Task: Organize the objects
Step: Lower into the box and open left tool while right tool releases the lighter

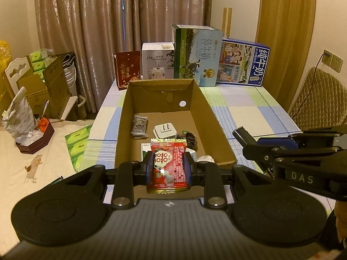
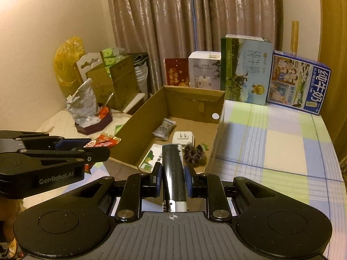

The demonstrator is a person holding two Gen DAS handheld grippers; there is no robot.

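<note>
My left gripper (image 1: 168,166) is shut on a red candy packet (image 1: 168,166), held just above the near end of an open cardboard box (image 1: 196,99) on the checked tablecloth. My right gripper (image 2: 172,174) is shut on a silver lighter (image 2: 173,173), held near the box's (image 2: 138,117) front right corner. Inside the box lie a grey sachet (image 1: 139,124), a white plug adapter (image 1: 165,131), a dark hair scrunchie (image 2: 193,156) and a green-and-white card (image 2: 150,157). Each gripper shows in the other's view: the right gripper (image 1: 240,133) beside the box, the left gripper (image 2: 102,149) with the packet (image 2: 104,142).
Along the table's far edge stand a red box (image 1: 128,69), a white humidifier box (image 1: 157,60) and two milk cartons (image 1: 198,54) (image 1: 243,64). Left of the table is a bed with tissue packs (image 1: 78,145), a dark tray (image 1: 35,140) and cardboard boxes. A padded chair (image 1: 318,99) sits right.
</note>
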